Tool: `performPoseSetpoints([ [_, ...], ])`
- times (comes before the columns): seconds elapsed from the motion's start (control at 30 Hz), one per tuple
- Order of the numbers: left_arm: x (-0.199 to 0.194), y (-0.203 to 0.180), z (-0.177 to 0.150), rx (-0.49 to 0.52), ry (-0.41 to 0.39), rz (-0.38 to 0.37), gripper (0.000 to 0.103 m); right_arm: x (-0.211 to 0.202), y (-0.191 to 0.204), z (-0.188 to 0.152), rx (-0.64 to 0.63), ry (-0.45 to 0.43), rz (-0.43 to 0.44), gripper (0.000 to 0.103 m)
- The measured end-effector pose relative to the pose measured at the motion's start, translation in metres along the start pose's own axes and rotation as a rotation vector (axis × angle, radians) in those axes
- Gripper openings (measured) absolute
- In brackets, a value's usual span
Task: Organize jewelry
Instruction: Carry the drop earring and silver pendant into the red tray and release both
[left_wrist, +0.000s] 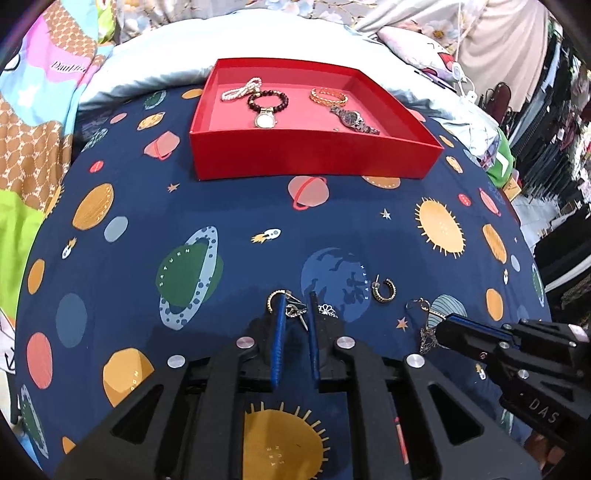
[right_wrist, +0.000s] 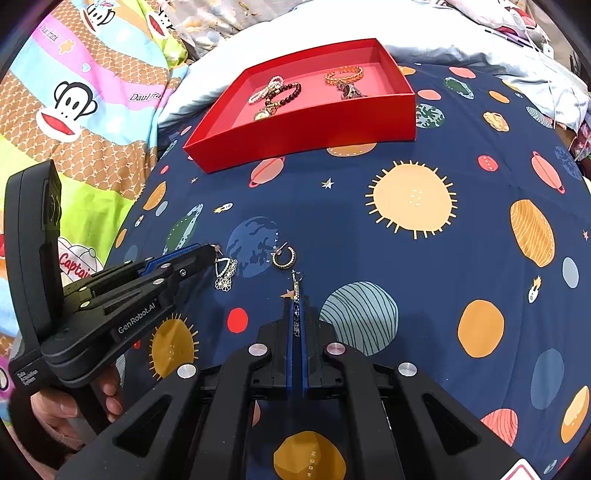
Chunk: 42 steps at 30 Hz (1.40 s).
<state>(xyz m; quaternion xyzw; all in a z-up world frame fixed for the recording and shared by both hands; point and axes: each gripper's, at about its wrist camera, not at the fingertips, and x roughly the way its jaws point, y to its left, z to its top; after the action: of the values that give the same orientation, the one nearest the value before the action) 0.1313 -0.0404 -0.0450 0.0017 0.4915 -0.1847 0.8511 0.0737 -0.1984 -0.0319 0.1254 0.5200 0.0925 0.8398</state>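
A red tray (left_wrist: 314, 157) (right_wrist: 306, 129) at the back holds a pearl bracelet (left_wrist: 240, 89), a dark bead bracelet (left_wrist: 267, 99), a gold watch (left_wrist: 264, 119), an orange bangle (left_wrist: 328, 95) and a dark metal watch (left_wrist: 352, 118). My left gripper (left_wrist: 297, 301) (right_wrist: 211, 250) is slightly open around a small earring (left_wrist: 295, 312), beside a gold hoop (left_wrist: 275, 297) and a silver flower dangle earring (right_wrist: 225, 273). Another hoop earring (left_wrist: 384, 290) (right_wrist: 283, 256) lies loose. My right gripper (right_wrist: 295, 301) (left_wrist: 441, 326) is shut on a long dangle earring (right_wrist: 295, 284) (left_wrist: 428, 328).
Everything lies on a navy planet-print cloth (left_wrist: 221, 206) (right_wrist: 406, 258) over a bed. Colourful cartoon bedding (right_wrist: 74, 92) bunches at the left. Pillows and a white cable (left_wrist: 461, 74) lie behind the tray.
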Motion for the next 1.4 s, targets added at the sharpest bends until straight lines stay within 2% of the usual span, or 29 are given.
performPoseSetpoints([
  [0.2, 0.003, -0.001, 0.004, 0.015, -0.001, -0.027, 0.01, 0.0, 0.0, 0.0, -0.001, 0.001, 0.001, 0.002],
  [0.27, -0.002, -0.001, 0.005, 0.01, -0.014, -0.048, 0.0, -0.001, 0.0, 0.0, 0.001, 0.0, 0.003, 0.002],
  [0.47, -0.027, 0.003, 0.012, -0.024, -0.05, -0.123, 0.0, -0.006, 0.004, 0.004, -0.007, -0.013, 0.008, 0.002],
  [0.63, -0.051, 0.009, 0.016, -0.039, -0.09, -0.139, 0.0, -0.012, 0.006, 0.005, -0.015, -0.026, 0.01, 0.002],
  [0.77, -0.049, 0.009, 0.015, -0.025, -0.083, -0.121, 0.0, -0.012, 0.007, 0.005, -0.017, -0.023, 0.012, 0.002],
  [0.83, -0.042, 0.007, 0.012, -0.013, -0.067, -0.112, 0.005, -0.012, 0.007, 0.004, -0.018, -0.022, 0.013, 0.002],
  [0.9, -0.032, 0.004, 0.007, 0.006, -0.059, -0.097, 0.018, -0.012, 0.008, 0.003, -0.018, -0.022, 0.012, 0.002],
  [0.97, -0.021, -0.001, 0.003, 0.035, -0.047, -0.078, 0.02, -0.013, 0.007, 0.003, -0.017, -0.023, 0.009, 0.002],
  [1.27, 0.003, -0.01, -0.001, 0.102, -0.037, -0.03, 0.019, -0.013, 0.0, 0.004, 0.002, -0.025, -0.002, 0.002],
  [1.4, 0.008, -0.007, 0.001, 0.099, -0.041, -0.018, 0.002, -0.012, 0.0, 0.004, 0.0, -0.022, -0.002, 0.002],
])
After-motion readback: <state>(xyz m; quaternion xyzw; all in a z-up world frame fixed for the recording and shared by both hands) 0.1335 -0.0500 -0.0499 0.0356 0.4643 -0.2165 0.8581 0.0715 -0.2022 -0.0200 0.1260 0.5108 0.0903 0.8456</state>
